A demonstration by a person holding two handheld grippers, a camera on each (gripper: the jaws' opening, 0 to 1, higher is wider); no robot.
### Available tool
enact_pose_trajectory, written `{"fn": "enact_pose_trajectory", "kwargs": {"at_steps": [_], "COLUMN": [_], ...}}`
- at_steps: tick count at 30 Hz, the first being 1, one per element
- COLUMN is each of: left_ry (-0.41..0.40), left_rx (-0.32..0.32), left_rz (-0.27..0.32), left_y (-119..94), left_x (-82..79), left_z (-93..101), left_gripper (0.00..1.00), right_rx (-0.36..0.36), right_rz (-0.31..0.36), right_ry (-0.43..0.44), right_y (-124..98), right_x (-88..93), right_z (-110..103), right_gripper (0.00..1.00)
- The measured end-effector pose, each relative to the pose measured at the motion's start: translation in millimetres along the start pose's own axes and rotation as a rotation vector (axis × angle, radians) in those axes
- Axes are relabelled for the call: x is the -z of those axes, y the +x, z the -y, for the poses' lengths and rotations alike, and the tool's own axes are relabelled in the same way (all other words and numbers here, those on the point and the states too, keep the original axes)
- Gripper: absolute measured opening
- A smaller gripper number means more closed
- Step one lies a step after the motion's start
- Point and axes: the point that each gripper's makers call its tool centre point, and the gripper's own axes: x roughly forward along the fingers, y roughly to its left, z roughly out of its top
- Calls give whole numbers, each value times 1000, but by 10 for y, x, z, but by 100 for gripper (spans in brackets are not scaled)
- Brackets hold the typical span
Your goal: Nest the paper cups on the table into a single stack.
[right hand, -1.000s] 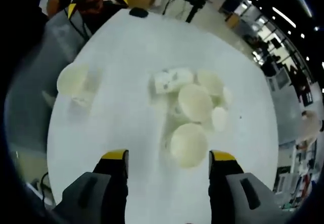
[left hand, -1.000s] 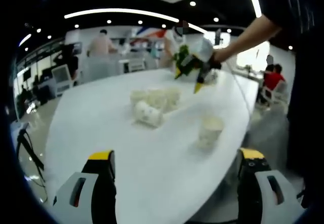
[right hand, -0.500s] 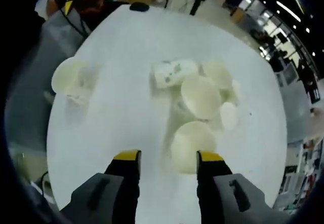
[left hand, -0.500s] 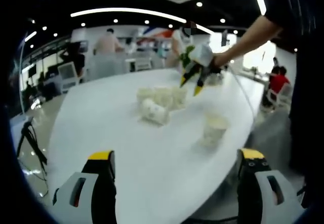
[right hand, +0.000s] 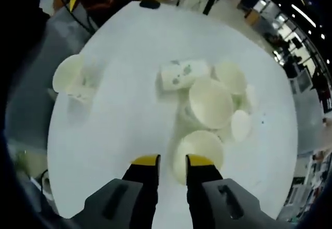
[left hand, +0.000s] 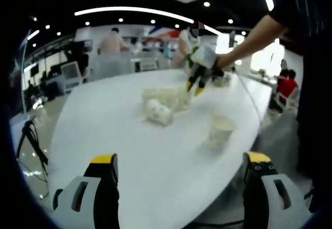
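Right gripper point(right hand: 172, 161), jaws narrow, pinches nearest paper cup's point(right hand: 199, 147) rim; left gripper point(left hand: 181, 161) wide.

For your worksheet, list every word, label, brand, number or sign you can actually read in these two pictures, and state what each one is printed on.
No text can be read in either view.
Tipped paper cup: greenish printed marks, too blurred to read.
Back wall: red and blue shapes, perhaps a sign, too small to read.

from low at the counter point(left hand: 104, 130) edge our left view looks across to the cups point(left hand: 165, 100); our right view looks steeply down on those cups point(right hand: 210, 102), close.
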Motion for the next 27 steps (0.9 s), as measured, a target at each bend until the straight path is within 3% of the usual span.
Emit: {"fn": "enact_pose_trajectory", "kwargs": {"at_steps": [18,27], "left_ry": [-6,-11], "left_rx": [7,6], "left_rz": [-4,-2], "left_y": [23,6], "left_x": [39,46], "left_z": [7,12], "left_gripper": [99,99], "right_rx": [-47,-50], "right_rz": [3,1], "right_ry": [15,8], "right_y": [85,98], "right_x": [19,-3], "right_z": [-16,-28], "right_gripper": [0,0]}}
